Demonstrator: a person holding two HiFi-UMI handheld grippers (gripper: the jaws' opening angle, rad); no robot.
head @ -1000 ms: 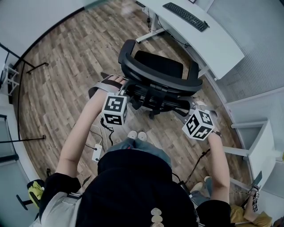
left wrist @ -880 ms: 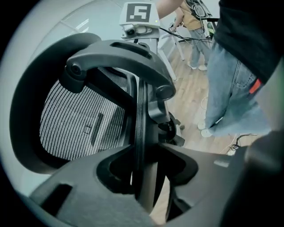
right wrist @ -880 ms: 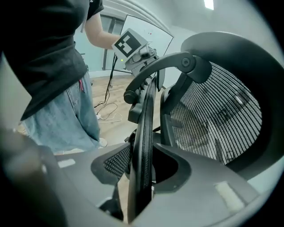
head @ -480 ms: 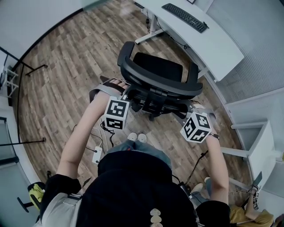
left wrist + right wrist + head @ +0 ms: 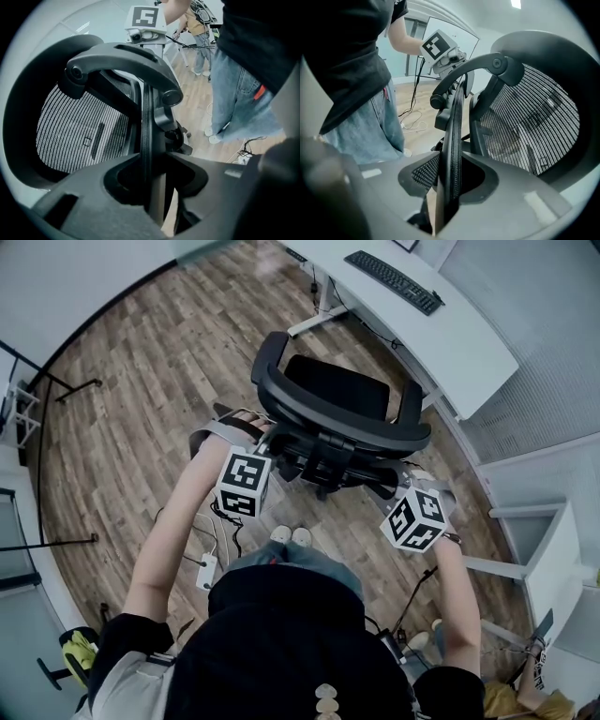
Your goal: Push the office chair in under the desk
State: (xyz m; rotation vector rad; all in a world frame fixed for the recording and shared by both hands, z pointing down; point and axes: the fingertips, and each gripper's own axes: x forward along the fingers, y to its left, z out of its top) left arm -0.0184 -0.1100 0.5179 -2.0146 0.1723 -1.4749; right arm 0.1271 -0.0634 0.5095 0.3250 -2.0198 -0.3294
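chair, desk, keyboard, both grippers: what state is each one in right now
chair, out on the floor, seat facing the desk, not pushed under
desk, nothing tucked under it, chair apart from it
keyboard, lying flat on the desk
left gripper, jaws have just been closing, clamped on the chair's back rim
right gripper, jaws have just been closing, clamped on the chair's back rim

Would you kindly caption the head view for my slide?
Left gripper and right gripper, jaws just closing on the backrest of the office chair, which faces the desk.
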